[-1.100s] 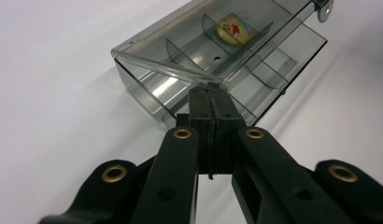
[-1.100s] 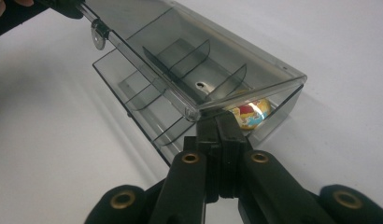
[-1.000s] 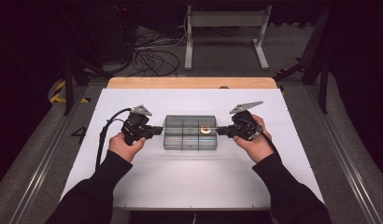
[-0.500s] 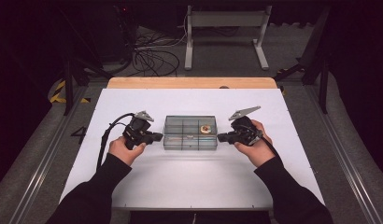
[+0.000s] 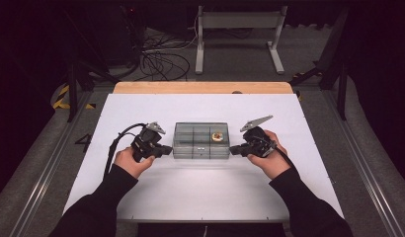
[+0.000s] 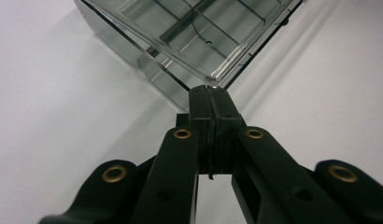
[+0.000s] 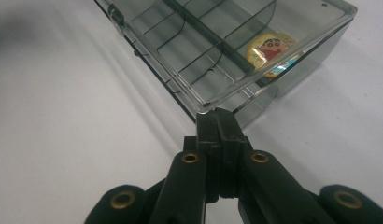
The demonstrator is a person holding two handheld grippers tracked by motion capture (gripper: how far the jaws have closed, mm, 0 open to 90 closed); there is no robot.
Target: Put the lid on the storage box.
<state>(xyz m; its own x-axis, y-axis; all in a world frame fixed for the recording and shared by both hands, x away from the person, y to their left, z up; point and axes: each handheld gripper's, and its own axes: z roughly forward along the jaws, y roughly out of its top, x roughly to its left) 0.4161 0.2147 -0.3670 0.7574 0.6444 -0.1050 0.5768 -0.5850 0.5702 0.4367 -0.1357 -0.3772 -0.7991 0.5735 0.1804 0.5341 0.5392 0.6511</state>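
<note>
Jaws of left gripper and right gripper closed, empty; tips against clear box corners

I am in what looks like a lab or recording studio set up for test work, not a home. My two tools hover over a white sheet covering a worktable with a bare wooden edge at the side far from them. Beyond that edge, dark grey carpet holds a tangle of black cables and the grey metal legs of a stand. Metal rails run along the floor on both sides of my tools. Black surroundings close in everywhere, and yellow-black hazard tape marks the floor out to the left.
</note>
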